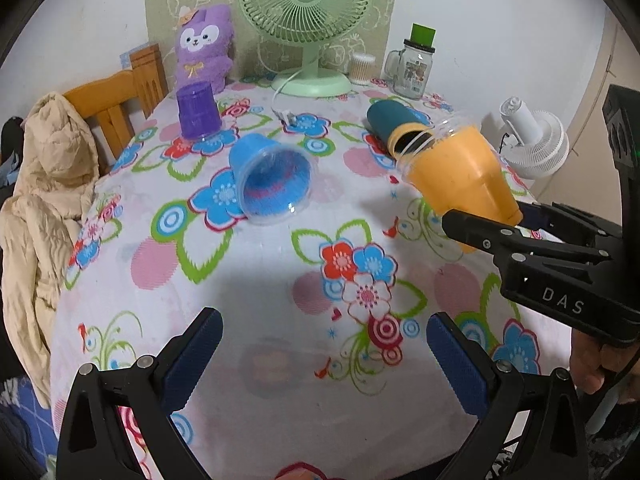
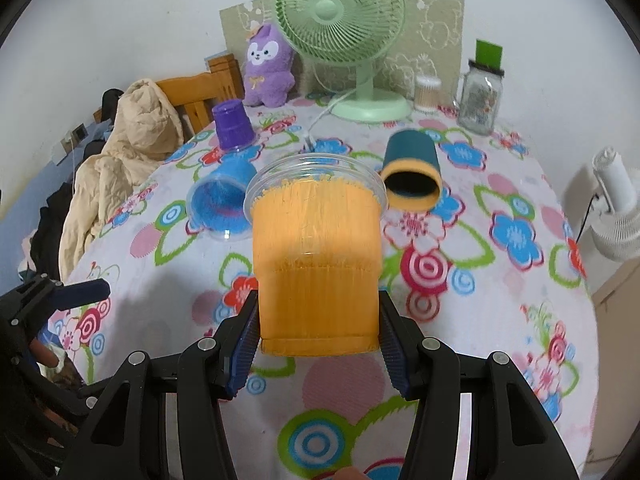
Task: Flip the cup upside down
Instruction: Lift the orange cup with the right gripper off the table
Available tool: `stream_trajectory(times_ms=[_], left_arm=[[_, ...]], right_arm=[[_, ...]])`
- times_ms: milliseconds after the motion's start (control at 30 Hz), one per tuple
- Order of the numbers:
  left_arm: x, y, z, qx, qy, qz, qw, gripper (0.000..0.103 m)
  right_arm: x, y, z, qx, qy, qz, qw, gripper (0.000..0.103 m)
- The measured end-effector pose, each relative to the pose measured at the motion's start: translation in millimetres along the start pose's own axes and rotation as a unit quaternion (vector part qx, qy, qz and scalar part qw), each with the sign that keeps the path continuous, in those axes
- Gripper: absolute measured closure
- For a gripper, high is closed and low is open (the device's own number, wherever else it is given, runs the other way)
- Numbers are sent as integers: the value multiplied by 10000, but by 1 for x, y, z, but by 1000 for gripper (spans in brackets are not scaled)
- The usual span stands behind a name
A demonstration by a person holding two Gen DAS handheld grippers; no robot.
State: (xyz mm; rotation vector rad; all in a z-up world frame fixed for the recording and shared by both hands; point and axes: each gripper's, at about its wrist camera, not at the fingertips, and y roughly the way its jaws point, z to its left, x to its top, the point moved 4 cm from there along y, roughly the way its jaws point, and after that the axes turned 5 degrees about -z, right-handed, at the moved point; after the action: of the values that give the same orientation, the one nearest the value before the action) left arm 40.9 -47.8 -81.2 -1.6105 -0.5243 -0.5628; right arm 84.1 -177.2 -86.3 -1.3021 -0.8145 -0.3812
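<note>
My right gripper (image 2: 318, 320) is shut on the base of an orange cup (image 2: 316, 256) and holds it above the table on its side, its clear rim pointing away from me. The same cup (image 1: 464, 176) and gripper (image 1: 472, 224) show at the right of the left wrist view. My left gripper (image 1: 324, 340) is open and empty above the near part of the table. A blue cup (image 1: 272, 180) lies on its side mid-table. A teal cup (image 1: 396, 124) with a yellow rim also lies on its side. A purple cup (image 1: 198, 110) stands upside down at the back left.
The table has a flowered cloth (image 1: 248, 320). At the back stand a green fan (image 1: 308, 20), a purple plush toy (image 1: 204, 48), a glass jar (image 1: 414, 68) and a swab box (image 1: 362, 68). A wooden chair with a beige coat (image 1: 44, 200) is at left, a white fan (image 1: 532, 140) at right.
</note>
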Motion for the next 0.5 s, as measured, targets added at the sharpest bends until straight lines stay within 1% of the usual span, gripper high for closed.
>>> stream_trajectory(times_ms=[100,200,300,500], left_arm=[[-10,1,0,4,-68,52,10000,0],[-20,2,0,45,-139,66,9999,0],[-27,3,1,32,-232,108,9997,0],[-35,4,2,20,-320,163,9994,0]], right_arm=[[-10,0,-2,-84,158,28,9998,45],[-20,-1,-2,-413,216,1,9989,45],[-31,1,0,-352,373,85,9986,45],[-48,9,8,-357,360,254,9984,45]])
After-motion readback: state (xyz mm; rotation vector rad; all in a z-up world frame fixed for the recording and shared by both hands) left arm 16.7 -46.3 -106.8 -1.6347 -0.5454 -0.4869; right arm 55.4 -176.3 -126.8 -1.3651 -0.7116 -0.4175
